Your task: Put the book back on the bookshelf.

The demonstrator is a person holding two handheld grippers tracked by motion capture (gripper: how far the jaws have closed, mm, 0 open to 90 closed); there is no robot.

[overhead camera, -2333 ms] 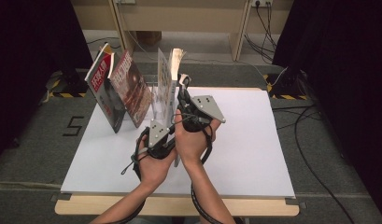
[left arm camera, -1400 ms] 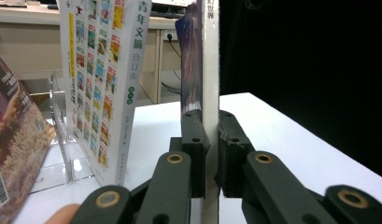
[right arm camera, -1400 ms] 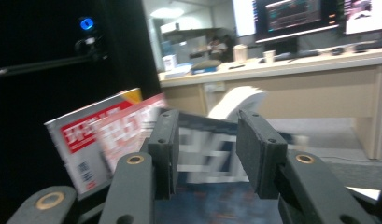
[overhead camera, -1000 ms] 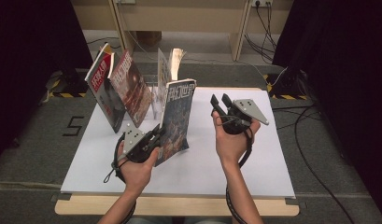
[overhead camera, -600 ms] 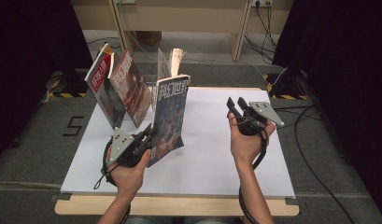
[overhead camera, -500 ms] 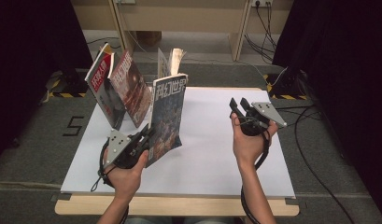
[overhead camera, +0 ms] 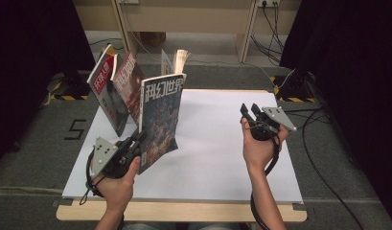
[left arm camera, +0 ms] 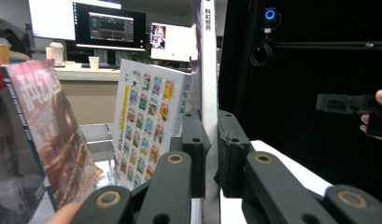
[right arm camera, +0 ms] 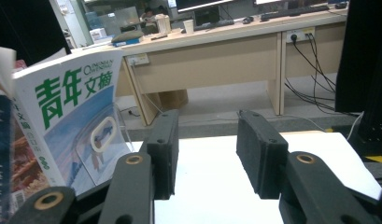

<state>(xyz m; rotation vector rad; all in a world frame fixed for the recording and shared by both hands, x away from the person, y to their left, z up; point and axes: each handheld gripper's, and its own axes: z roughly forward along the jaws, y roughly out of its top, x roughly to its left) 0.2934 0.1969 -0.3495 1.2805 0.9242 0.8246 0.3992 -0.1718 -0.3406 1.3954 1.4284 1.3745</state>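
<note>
Clamping my left gripper (overhead camera: 136, 143) on the dark blue-covered magazine (overhead camera: 161, 120) at eight o'clock, I hold my right gripper (overhead camera: 249, 111) agape, empty, at three.

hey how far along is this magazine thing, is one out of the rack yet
Done: one dark-covered magazine is out of the row and held upright above the white table. In hand: the left gripper is shut on its lower edge; the right gripper is open and empty. Left: three magazines stand in the clear rack, and the held one is not yet set down.
</note>
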